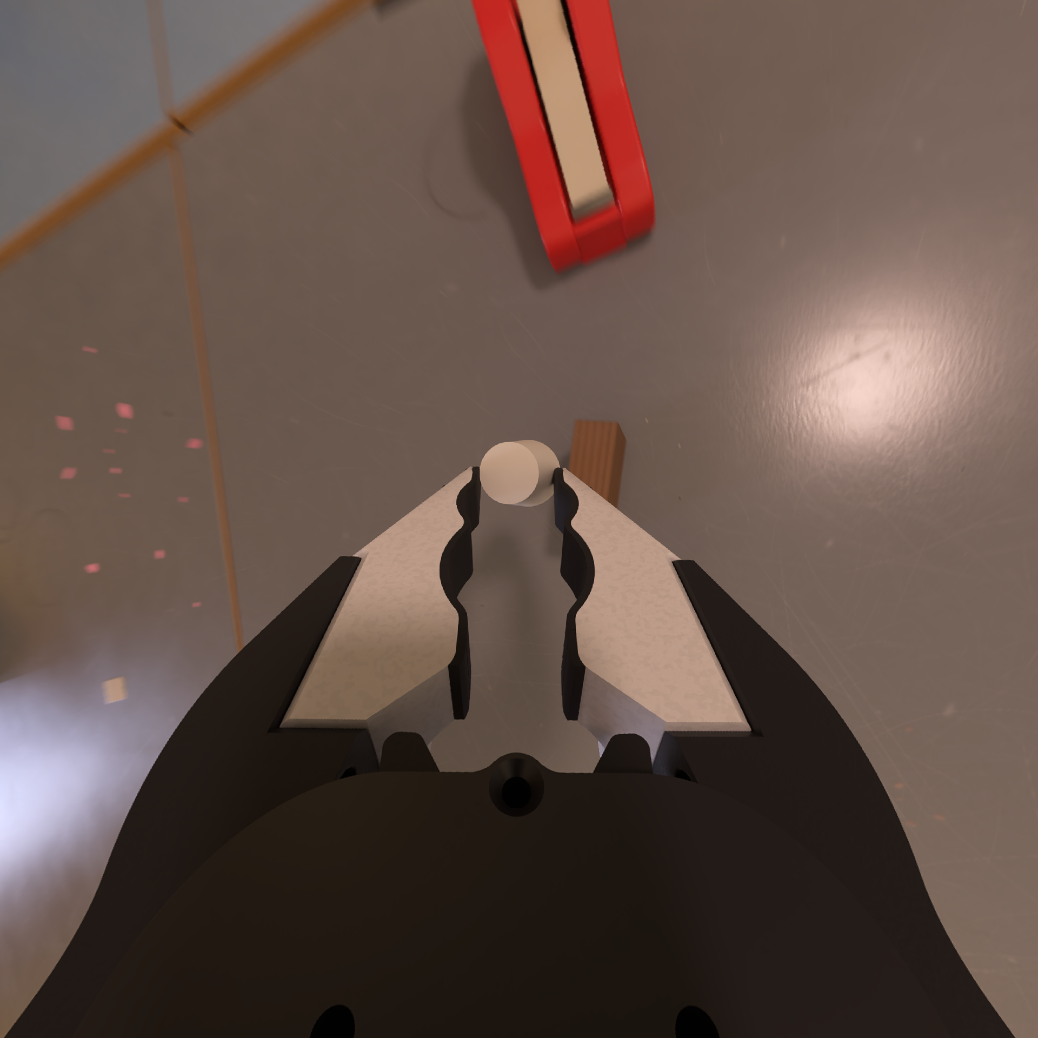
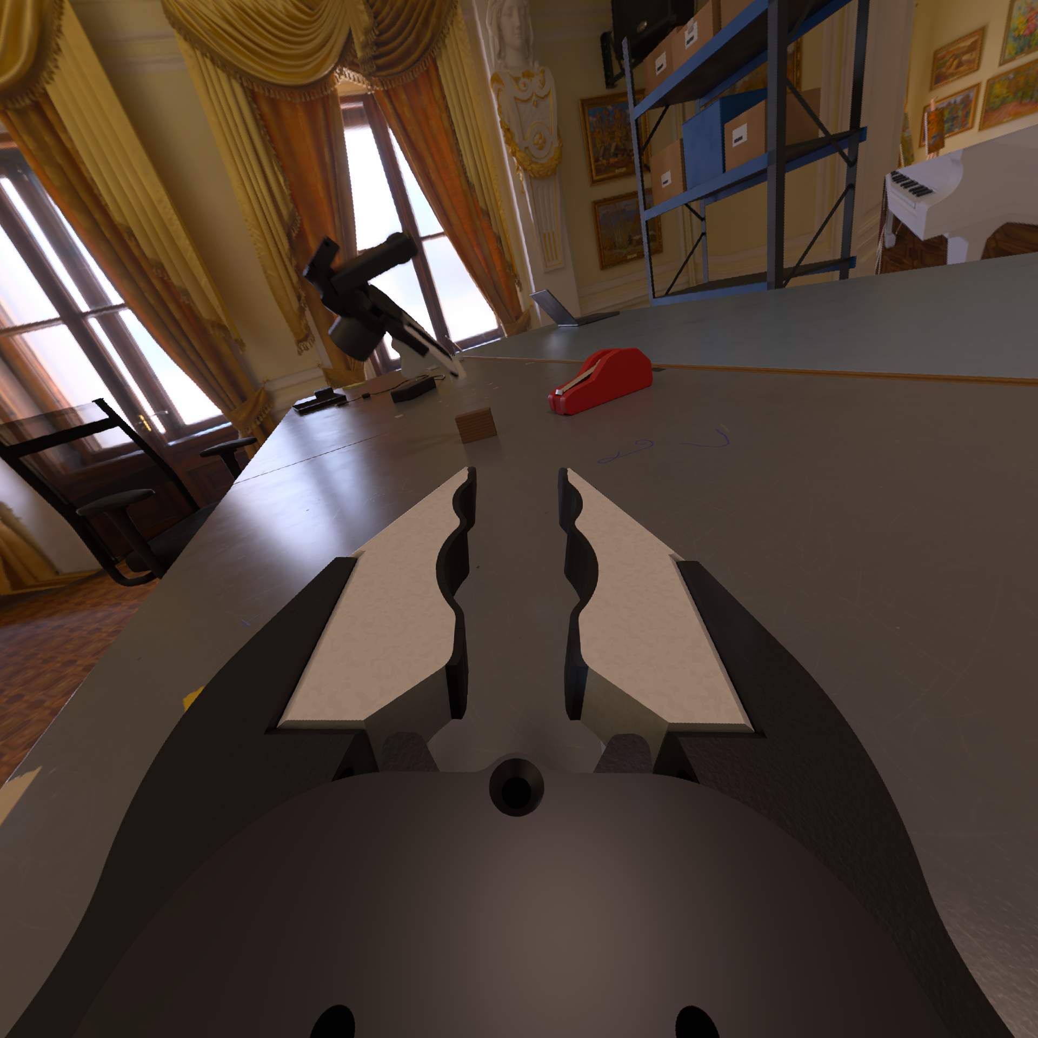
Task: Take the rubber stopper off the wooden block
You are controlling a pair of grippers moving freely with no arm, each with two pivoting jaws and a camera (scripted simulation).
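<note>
Stopper lifted clear of the block, pinched at the very tips of the left fingers.

The left gripper was high above the grey surface and its fingers were clamped on the rubber stopper, a small pale cylinder held by its round sides. The wooden block lay alone on the surface below, not touching the stopper, with a red tape dispenser well apart. The right gripper waited low over the surface, its fingers apart and empty. I judged the stopper to be light and a little soft, so a moderate squeeze would do; being held only at the fingertips, it could slip or roll out.
</note>
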